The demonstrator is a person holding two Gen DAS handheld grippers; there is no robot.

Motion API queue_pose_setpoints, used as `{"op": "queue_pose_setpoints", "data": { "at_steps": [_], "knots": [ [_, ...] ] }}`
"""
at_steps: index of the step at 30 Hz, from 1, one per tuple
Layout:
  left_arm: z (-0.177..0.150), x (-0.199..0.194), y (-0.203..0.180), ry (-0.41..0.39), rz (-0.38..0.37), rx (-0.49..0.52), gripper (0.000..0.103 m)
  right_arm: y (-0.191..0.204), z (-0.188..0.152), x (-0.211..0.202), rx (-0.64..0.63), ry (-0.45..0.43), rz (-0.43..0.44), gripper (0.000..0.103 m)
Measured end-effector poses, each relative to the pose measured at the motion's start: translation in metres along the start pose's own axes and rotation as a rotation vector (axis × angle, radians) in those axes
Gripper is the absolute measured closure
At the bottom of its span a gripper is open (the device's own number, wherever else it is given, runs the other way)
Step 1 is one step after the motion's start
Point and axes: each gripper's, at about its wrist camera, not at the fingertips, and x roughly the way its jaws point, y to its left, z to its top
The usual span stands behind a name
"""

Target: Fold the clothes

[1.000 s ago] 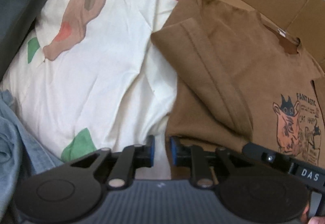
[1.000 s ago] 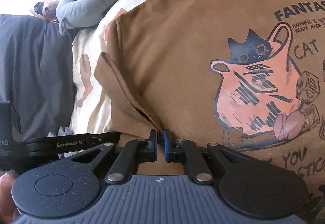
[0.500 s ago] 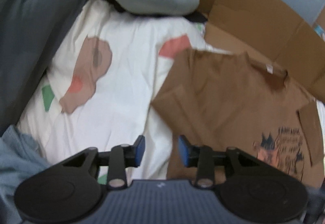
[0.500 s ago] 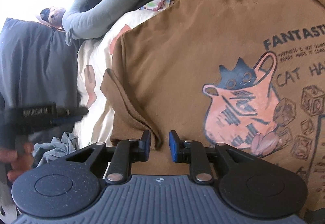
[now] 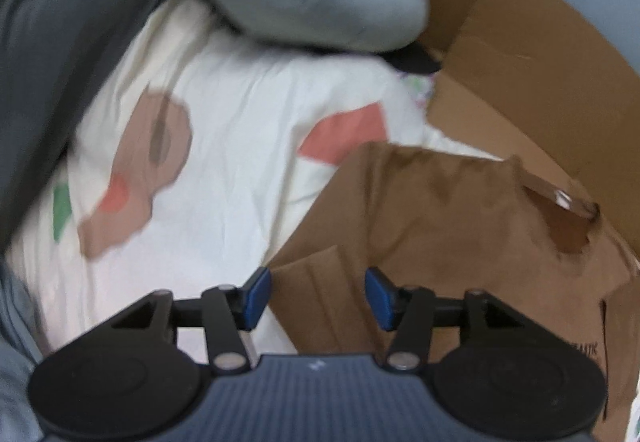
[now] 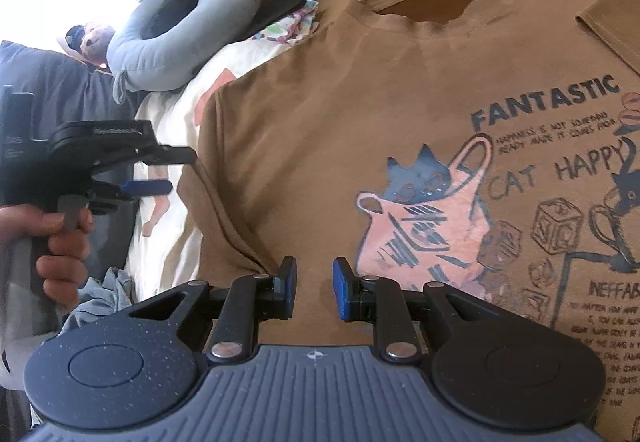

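Sleeve edge point(image 6: 224, 226) beside right claw point(image 6: 314, 288)

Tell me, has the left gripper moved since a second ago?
Yes. The left gripper has backed off the brown cat-print T-shirt, jaws opening, empty.

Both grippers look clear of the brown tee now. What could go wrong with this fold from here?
1. The folded-in sleeve of the brown cat-print T-shirt lies loose and rumpled; with the right gripper and left gripper open and holding nothing, it may slip back out.
2. The shirt's collar end rests on flattened brown cardboard and its body on the soft cream patterned sheet; that uneven base may skew the next fold.
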Motion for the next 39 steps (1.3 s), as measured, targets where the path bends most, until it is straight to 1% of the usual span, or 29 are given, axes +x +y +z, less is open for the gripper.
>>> {"op": "queue_pose_setpoints", "data": {
  "at_steps": [1, 2, 3, 4, 5, 8, 12, 16, 22, 27, 34, 36, 37, 39],
  "knots": [
    [-0.001, 0.004, 0.003, 0.006, -0.001, -0.019, 0.070, -0.001, -0.001, -0.001, 0.000, 0.002, -0.005, 0.082],
    [-0.002, 0.006, 0.007, 0.011, -0.002, -0.034, 0.088, -0.002, -0.002, -0.003, -0.002, 0.004, -0.010, 0.082],
    [-0.003, 0.007, 0.010, 0.016, -0.002, -0.048, 0.095, -0.002, -0.003, -0.004, -0.002, 0.005, -0.015, 0.082],
    [-0.004, 0.006, 0.012, 0.015, 0.000, -0.051, 0.095, -0.003, -0.002, -0.006, 0.005, 0.003, -0.017, 0.082],
    [-0.006, 0.003, 0.012, 0.010, 0.005, -0.045, 0.098, -0.004, -0.001, -0.008, 0.015, 0.000, -0.016, 0.082],
    [-0.008, -0.009, 0.012, -0.011, 0.010, -0.010, 0.099, -0.003, 0.006, -0.014, 0.029, -0.021, -0.008, 0.082],
    [-0.005, -0.028, 0.004, -0.048, -0.016, 0.051, 0.099, 0.000, 0.017, -0.019, 0.021, -0.046, 0.002, 0.082],
    [-0.002, -0.043, -0.009, -0.086, -0.034, 0.120, 0.099, 0.000, 0.023, -0.021, 0.044, -0.067, 0.010, 0.082],
    [0.003, -0.061, -0.041, -0.140, -0.110, 0.214, 0.099, 0.000, 0.021, -0.020, 0.048, -0.061, 0.011, 0.082],
    [0.004, -0.059, -0.074, -0.147, -0.165, 0.304, 0.099, -0.001, 0.019, -0.019, 0.053, -0.059, 0.008, 0.082],
    [0.001, -0.044, -0.106, -0.127, -0.199, 0.384, 0.099, -0.007, 0.016, -0.022, 0.063, -0.064, -0.002, 0.082],
    [-0.001, -0.040, -0.113, -0.121, -0.211, 0.401, 0.099, -0.008, 0.014, -0.022, 0.065, -0.066, -0.006, 0.079],
    [-0.002, -0.038, -0.116, -0.117, -0.215, 0.410, 0.099, -0.009, 0.014, -0.023, 0.068, -0.068, -0.007, 0.073],
    [-0.005, -0.035, -0.120, -0.110, -0.224, 0.424, 0.099, -0.011, 0.013, -0.023, 0.073, -0.070, -0.009, 0.072]
  ]
}}
